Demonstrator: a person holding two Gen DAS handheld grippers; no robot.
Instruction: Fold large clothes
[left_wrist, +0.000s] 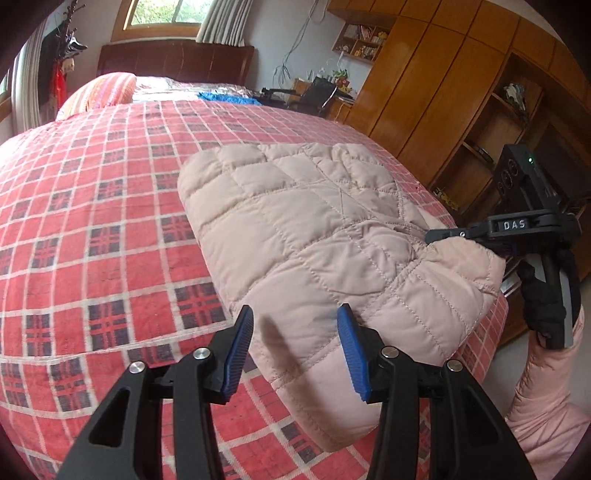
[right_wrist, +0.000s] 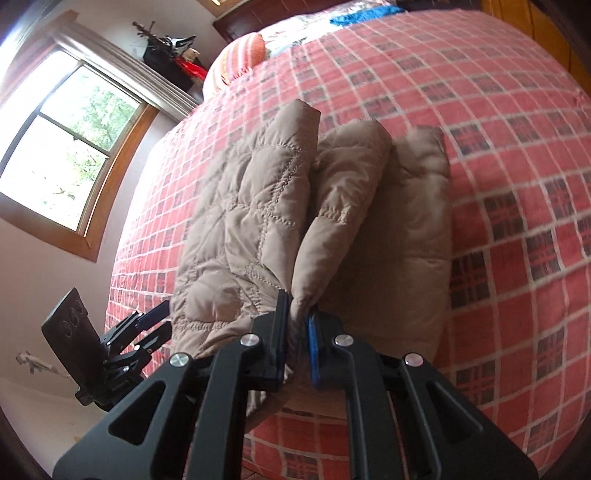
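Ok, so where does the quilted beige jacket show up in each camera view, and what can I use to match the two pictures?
Left wrist view: the quilted jacket fills the centre and lower right, lying on the bed ahead of the open left claw.
Right wrist view: the jacket runs from the centre down to the bottom, its edge pinched in the right claw.
Shared landmark: the red plaid bedspread beneath it.

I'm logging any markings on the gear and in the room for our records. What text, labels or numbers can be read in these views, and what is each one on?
"DAS": white letters on the black body of the right tongs, seen from the left wrist.
Items on the wall shelf: too small to read.
Phone-like device mounted by the left tongs: no readable text.
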